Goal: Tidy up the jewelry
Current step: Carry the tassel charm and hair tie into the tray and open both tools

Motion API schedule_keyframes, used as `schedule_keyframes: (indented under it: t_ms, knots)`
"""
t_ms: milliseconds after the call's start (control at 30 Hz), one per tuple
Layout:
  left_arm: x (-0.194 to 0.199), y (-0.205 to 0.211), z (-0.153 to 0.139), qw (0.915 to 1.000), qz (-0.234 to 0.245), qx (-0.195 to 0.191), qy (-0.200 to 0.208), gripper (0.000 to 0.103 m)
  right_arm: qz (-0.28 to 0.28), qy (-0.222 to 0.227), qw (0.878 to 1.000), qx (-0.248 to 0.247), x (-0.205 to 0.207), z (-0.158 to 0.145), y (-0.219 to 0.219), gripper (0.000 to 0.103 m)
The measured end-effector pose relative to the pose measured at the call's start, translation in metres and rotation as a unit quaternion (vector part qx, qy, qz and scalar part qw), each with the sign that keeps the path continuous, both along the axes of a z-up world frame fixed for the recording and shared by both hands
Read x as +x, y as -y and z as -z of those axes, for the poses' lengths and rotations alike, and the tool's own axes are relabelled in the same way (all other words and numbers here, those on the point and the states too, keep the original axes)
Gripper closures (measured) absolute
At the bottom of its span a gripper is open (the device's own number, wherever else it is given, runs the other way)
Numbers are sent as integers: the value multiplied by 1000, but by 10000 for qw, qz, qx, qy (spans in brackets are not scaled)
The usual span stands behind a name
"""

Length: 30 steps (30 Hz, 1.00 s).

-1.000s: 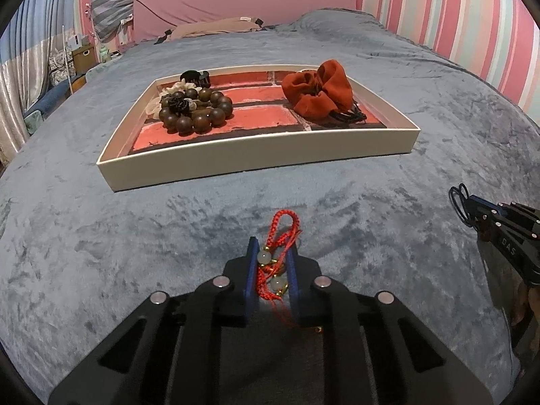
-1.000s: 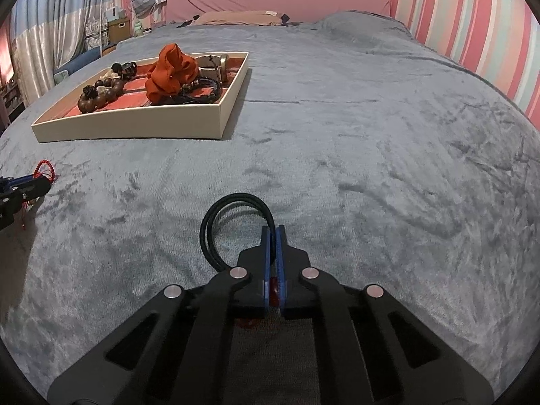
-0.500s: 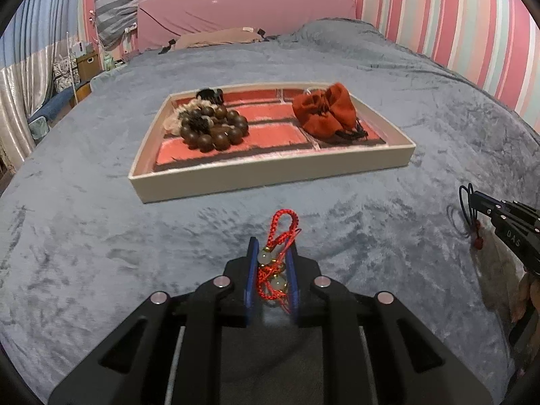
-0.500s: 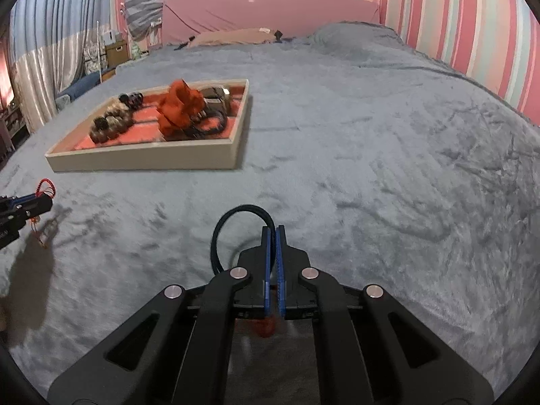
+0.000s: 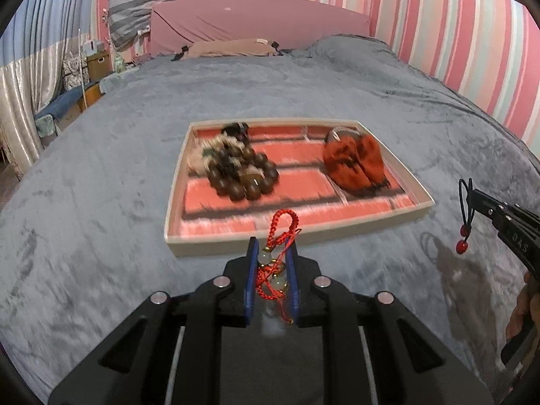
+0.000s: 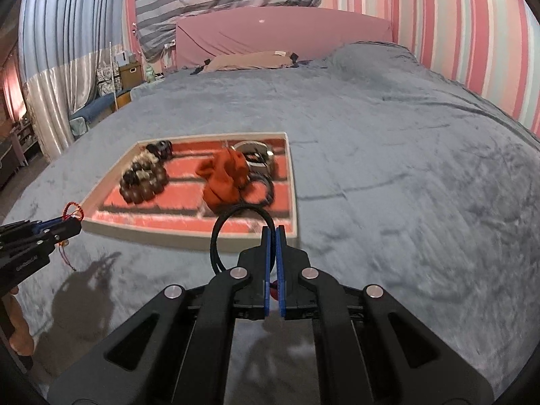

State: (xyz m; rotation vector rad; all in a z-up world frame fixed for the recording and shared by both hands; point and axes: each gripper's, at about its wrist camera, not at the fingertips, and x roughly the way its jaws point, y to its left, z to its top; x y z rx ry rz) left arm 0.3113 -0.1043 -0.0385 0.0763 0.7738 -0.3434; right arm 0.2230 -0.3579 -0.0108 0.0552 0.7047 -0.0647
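My left gripper [image 5: 272, 248] is shut on a red cord bracelet [image 5: 277, 260] with pale beads, held in the air just before the tray's near wall [image 5: 270, 241]. My right gripper [image 6: 272, 231] is shut on a black hair tie [image 6: 225, 233] with red beads, held above the blanket near the tray's near right corner [image 6: 293, 234]. The cream tray has a red brick-pattern floor. In it lie a dark wooden bead bracelet [image 5: 243, 177], an orange scrunchie [image 5: 354, 162], black hair ties [image 6: 258, 187] and a band [image 6: 254, 150].
Everything sits on a bed with a grey plush blanket [image 5: 84, 219]. A pink headboard [image 5: 256, 23] and a tan pillow [image 5: 233, 47] are at the far end. Striped pink walls are on the right; curtains and boxes [image 5: 98, 64] on the left.
Both grippers have risen off the blanket with their items and moved toward the tray, which now looks nearer and is seen more from above. Their shadows now fall on the blanket.
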Motion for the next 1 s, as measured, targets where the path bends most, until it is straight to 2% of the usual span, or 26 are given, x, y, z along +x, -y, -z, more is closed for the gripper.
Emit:
schedule_keyframes:
  t_ms: [267, 400, 500, 667, 1000]
  knots:
    - [59, -1, -3, 9996, -225, 96, -104, 87, -83, -36, 10000, -12, 56, -7, -18, 99]
    - [82, 0, 8, 9988, -362, 259, -200, 87, -78, -151, 9998, -70, 85, -2, -26, 99]
    - [95, 0, 24, 9977, -464, 357, -339, 87, -82, -328, 9993, -186, 100, 13, -31, 99]
    - [101, 0, 43, 9965, -514, 442, -479, 87, -50, -614, 9981, -99, 105, 39, -30, 99]
    - [97, -1, 65, 9948, -557, 503, -684, 86, -33, -826, 9966, -29, 101, 59, -29, 97]
